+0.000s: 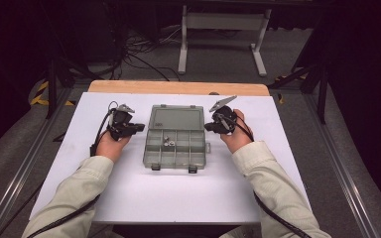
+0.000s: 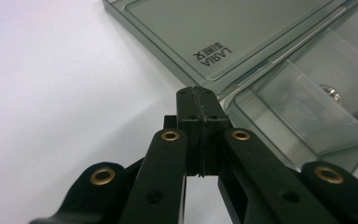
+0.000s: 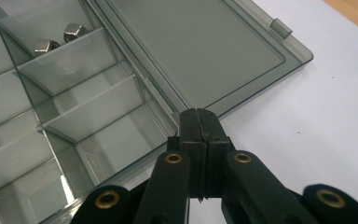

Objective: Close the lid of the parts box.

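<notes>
High view: open organizer box (image 1: 175, 139) at frame centre.
Left gripper (image 1: 138, 127) and right gripper (image 1: 207, 127) flank it, jaws clenched empty.

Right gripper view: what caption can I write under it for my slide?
Shut right gripper at the edge of an open clear organizer box, two metal nuts in one compartment.

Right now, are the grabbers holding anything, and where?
No, nothing is held. The left gripper and the right gripper are both shut with nothing between their jaws, one on each side of the open box.
</notes>
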The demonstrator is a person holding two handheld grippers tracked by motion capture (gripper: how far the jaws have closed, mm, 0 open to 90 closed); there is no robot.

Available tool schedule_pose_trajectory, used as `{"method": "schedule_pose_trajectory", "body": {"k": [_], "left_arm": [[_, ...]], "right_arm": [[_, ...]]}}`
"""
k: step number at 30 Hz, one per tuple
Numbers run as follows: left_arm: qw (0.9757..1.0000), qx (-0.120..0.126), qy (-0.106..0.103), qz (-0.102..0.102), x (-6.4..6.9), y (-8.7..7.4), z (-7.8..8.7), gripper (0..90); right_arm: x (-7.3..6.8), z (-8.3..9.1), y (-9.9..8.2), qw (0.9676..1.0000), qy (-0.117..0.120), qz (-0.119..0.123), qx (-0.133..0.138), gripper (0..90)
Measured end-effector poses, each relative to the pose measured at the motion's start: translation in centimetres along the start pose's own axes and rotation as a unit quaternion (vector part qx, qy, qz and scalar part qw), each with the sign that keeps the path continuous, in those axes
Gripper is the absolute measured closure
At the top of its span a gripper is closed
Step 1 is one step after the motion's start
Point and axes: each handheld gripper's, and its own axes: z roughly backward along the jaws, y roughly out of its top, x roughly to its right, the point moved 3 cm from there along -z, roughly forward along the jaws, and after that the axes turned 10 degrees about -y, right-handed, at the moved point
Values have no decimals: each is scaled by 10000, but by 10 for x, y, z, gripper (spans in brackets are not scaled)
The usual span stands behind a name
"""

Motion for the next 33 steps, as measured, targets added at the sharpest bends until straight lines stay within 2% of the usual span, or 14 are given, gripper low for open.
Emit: {"method": "schedule_pose_trajectory", "body": {"k": [10,15,20,22,23,26,28,30,33], "left_arm": [[9997,-180,134,85,-9,1,-5,899],[9994,-248,41,226,-10,1,-10,899],[9992,-343,62,204,-13,2,-14,898],[9990,-356,34,285,-14,1,-15,898],[9990,-360,48,251,-15,1,-15,898],[9988,-377,14,325,-16,0,-17,898],[9988,-396,20,275,-17,0,-18,898],[9986,-389,-20,368,-16,0,-19,898],[9986,-380,-44,373,-16,1,-21,898]], "right_arm": [[2,-12,0,9998,57,77,-194,900],[3,-15,0,9996,69,46,-272,900],[8,-17,-4,9993,-22,11,-372,900],[10,-18,-5,9991,-33,-31,-410,900],[11,-19,-6,9990,-31,-51,-436,900],[12,-22,-8,9986,-27,-35,-521,900],[13,-25,-9,9983,-22,-31,-579,900],[13,-27,-9,9981,-16,-34,-610,900],[13,-31,-9,9980,15,4,-637,900]]}}
